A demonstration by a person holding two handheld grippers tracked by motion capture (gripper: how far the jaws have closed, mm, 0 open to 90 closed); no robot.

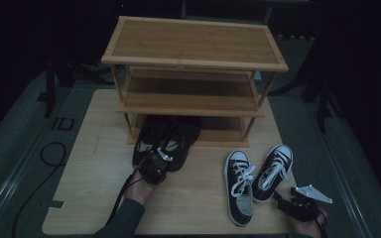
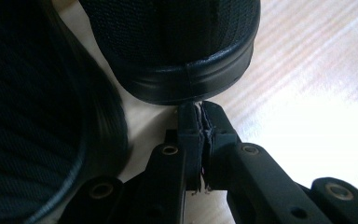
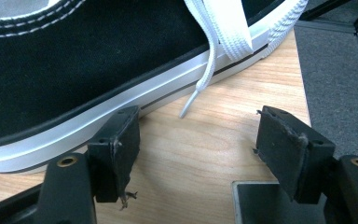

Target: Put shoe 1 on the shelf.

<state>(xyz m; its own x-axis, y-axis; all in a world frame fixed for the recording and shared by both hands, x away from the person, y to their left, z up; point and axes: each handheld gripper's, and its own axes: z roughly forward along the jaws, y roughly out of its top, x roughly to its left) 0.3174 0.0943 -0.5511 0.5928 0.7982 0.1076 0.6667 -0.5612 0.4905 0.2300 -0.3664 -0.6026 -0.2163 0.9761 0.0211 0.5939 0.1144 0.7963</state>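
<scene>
The right tool (image 1: 284, 202) rests wide open on the desk (image 1: 99, 168) beside a white-laced sneaker (image 1: 273, 171); the left tool (image 1: 159, 157), closed on nothing, sits behind the black shoes (image 1: 166, 136) under the rack (image 1: 193, 74).

Three-tier wooden shoe rack (image 1: 193, 44) on wooden table (image 1: 99, 168)

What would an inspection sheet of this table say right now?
Surface: wooden table, mostly bare in front.
Job's things: black shoes at the rack's bottom shelf; laced sneakers at front right.
Clutter: nothing seen.
Tools: left tool shut, empty, at a black shoe's heel; right tool open beside a sneaker's sole, its left pad close against it.
Cables: one along the left forearm; a loop on the floor.
Surroundings: dark room, grey floor.
</scene>
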